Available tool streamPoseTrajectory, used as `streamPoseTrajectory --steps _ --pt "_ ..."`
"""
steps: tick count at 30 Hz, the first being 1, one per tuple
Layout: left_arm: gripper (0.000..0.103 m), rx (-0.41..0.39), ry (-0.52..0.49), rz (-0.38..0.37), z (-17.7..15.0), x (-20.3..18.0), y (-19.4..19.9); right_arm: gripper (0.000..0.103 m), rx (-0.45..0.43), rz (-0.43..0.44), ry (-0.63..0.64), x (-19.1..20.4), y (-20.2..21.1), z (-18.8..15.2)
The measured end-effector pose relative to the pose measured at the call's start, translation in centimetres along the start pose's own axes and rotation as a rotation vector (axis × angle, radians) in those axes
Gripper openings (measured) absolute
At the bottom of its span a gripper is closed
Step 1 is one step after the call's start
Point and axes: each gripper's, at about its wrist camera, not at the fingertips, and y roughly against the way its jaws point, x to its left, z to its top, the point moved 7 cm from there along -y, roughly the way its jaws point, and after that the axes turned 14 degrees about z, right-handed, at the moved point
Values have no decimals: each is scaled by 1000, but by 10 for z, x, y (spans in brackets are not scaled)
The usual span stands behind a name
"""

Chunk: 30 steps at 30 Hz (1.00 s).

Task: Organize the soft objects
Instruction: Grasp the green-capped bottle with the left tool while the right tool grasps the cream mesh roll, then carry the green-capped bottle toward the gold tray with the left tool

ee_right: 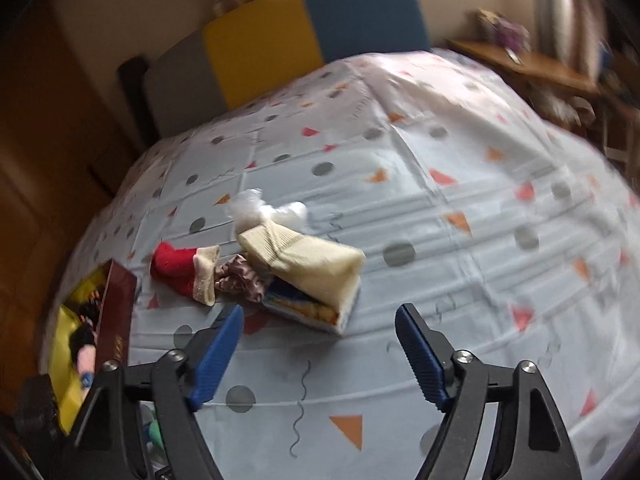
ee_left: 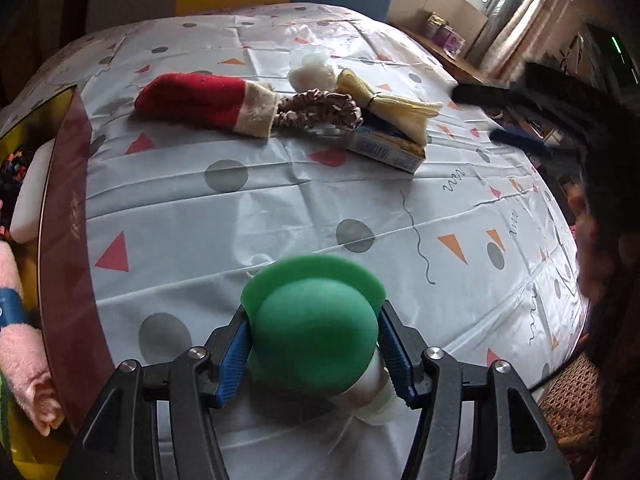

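Observation:
My left gripper (ee_left: 314, 344) is shut on a green sponge brush (ee_left: 316, 320) with a white handle, held just above the tablecloth. A red and cream sock (ee_left: 204, 102), a brown scrunchie (ee_left: 320, 108), a white fluffy ball (ee_left: 312, 72) and a cream sock (ee_left: 388, 106) on a small box (ee_left: 384, 148) lie in a group further back. My right gripper (ee_right: 320, 356) is open and empty, hovering in front of the same group: red sock (ee_right: 180, 268), scrunchie (ee_right: 240, 276), cream sock (ee_right: 304, 260), white ball (ee_right: 264, 208).
A dark red box (ee_left: 68, 216) with a yellow inside stands at the table's left edge and holds a rolled pink towel (ee_left: 20, 344) and a white block (ee_left: 32, 192); it also shows in the right wrist view (ee_right: 116, 320). A chair (ee_right: 312, 28) stands behind the table.

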Motion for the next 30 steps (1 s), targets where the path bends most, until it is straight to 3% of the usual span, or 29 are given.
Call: streamPoseTrajectory --steps 5,7,11,12,14,15,20,23,27,30 --pt "61 -13 0 -8 2 -1 -3 76 170 -9 214 21 -44 29" --pt "61 -22 2 -14 1 -1 -2 76 265 -22 257 20 -70 33" --pt "61 -29 8 -18 2 0 -1 76 373 -88 291 8 -109 33" --pt "61 -30 8 -19 2 1 -1 68 395 -94 296 5 -116 31" --pt "61 -30 15 -25 2 1 -1 49 386 -114 302 4 -119 31" --pt "61 -31 17 -25 2 1 -1 45 367 -100 298 7 -114 32" --pt "62 -36 23 -22 2 1 0 44 275 -89 325 23 -68 27" --pt "61 -35 25 -20 2 2 1 44 262 -138 293 13 -40 13" --pt "61 -25 46 -25 1 5 2 46 319 -229 216 -17 -18 -26" --pt "60 -24 47 -13 -3 7 6 50 381 -201 130 -33 -19 -60"
